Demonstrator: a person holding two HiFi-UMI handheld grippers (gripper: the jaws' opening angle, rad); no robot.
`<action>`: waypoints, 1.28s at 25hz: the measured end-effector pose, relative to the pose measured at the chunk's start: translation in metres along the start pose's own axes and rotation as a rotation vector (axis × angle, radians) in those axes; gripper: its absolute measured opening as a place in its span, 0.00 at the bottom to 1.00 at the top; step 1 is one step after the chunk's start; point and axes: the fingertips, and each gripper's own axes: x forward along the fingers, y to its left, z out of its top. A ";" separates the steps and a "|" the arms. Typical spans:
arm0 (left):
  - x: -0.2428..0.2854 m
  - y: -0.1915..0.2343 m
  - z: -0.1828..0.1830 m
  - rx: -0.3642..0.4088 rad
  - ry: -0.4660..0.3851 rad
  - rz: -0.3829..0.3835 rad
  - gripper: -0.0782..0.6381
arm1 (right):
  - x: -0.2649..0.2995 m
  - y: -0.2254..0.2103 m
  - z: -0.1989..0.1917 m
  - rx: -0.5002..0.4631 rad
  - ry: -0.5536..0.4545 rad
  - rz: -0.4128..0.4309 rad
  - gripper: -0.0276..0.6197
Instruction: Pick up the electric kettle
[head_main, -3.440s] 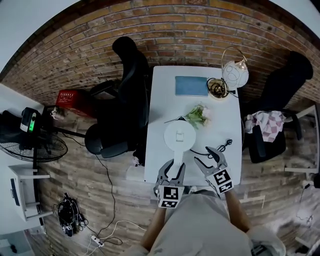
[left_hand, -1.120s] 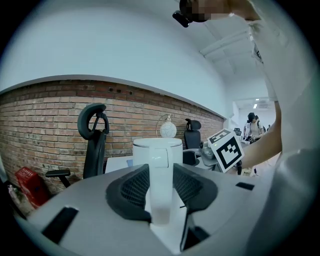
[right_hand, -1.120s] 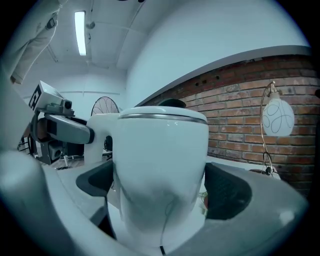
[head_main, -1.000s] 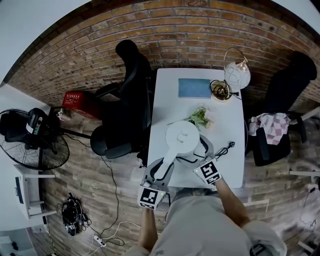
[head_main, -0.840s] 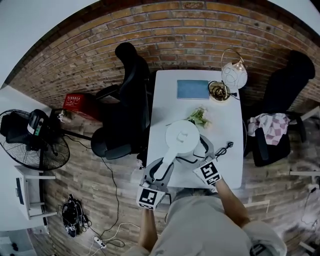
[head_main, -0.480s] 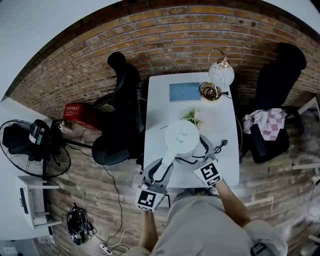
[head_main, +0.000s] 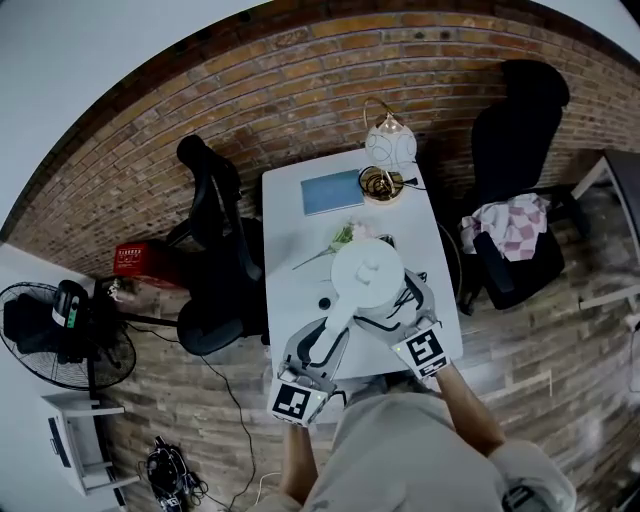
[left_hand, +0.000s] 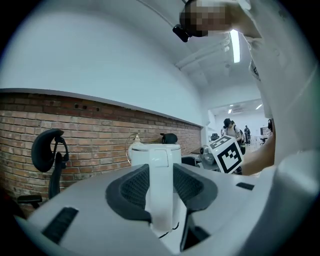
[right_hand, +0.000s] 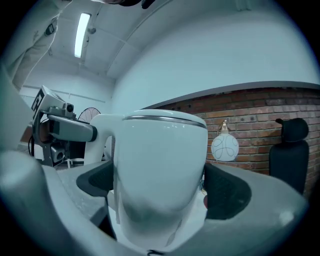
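The white electric kettle (head_main: 367, 273) hangs above the white table (head_main: 290, 225), held between both grippers. My left gripper (head_main: 332, 338) is shut on the kettle's handle (left_hand: 161, 185), which stands upright between its dark pads (left_hand: 131, 192) in the left gripper view. My right gripper (head_main: 397, 303) clasps the kettle's round body (right_hand: 160, 165) from the other side, one jaw on each flank. In the right gripper view the kettle fills the middle and hides the table below it. A dark cord (head_main: 416, 277) trails by the kettle's right side.
On the table's far half lie a blue pad (head_main: 332, 192), a flower sprig (head_main: 345, 237), a bowl (head_main: 382, 183) and a globe lamp (head_main: 390, 150). Black chairs (head_main: 215, 265) flank the table, the right one with a checked cloth (head_main: 505, 225). A fan (head_main: 65, 345) stands at far left.
Both grippers, open near the kettle at first, now hold it. Over the last second the kettle has risen off the table with both grippers, and the head view has swung.
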 end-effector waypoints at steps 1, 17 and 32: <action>0.004 -0.005 0.002 -0.001 -0.003 -0.014 0.31 | -0.006 -0.004 0.001 -0.001 -0.003 -0.014 0.91; 0.074 -0.080 0.033 -0.010 -0.041 -0.305 0.31 | -0.102 -0.078 0.007 0.028 -0.014 -0.291 0.91; 0.126 -0.146 0.047 -0.034 -0.046 -0.552 0.31 | -0.185 -0.126 0.003 0.043 0.019 -0.529 0.90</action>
